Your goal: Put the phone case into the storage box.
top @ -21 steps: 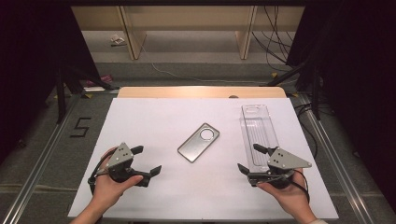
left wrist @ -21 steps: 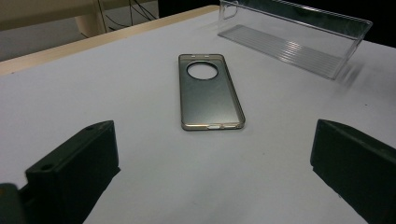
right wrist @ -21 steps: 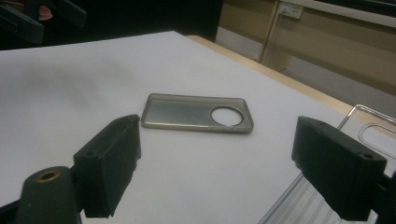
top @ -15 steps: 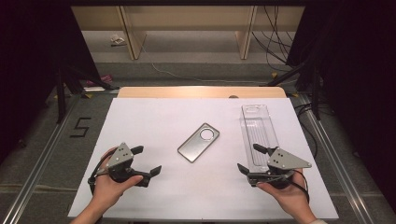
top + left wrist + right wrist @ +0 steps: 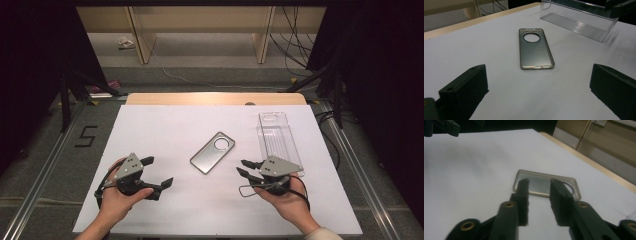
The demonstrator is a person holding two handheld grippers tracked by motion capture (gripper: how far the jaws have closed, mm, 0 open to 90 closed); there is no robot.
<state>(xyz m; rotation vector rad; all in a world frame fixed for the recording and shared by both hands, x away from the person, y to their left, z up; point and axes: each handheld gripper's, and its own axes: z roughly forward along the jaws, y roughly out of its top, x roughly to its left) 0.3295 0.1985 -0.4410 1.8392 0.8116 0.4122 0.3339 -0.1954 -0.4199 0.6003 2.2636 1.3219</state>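
Phone case [image 5: 212, 152], a smoky translucent shell with a round camera cutout, lies flat and slantwise on the white table [image 5: 165, 125] a little nearer the front edge than the far one, roughly midway between the side edges, its cutout end turned toward the far right corner; from the high view it sits alone and untouched, so either tool can come at it freely. Off toward the right edge rests a clear plastic box [image 5: 276, 137], lengthwise and open side up, likely where the case belongs. Near the front edge the left gripper [image 5: 159, 172] is held low in the person's left hand [image 5: 117, 197] with its jaws spread wide and nothing between them, angled toward the case as if readied to span it. The right gripper [image 5: 244, 167], in the right hand [image 5: 285, 197] just in front of the box's near end, points leftward at the case with its jaws narrowed but apart, holding nothing. In the left gripper view the phone case [image 5: 535, 48] lies centred between the two wide black jaws and well ahead of them, clear of both, the clear plastic box [image 5: 579, 20] beyond it at the upper right. In the right gripper view the narrowed jaws frame the phone case [image 5: 541, 185] just past their tips, with a strip of bare table showing between the pads, which suits a pinch on the thin rim rather than a grasp across the width
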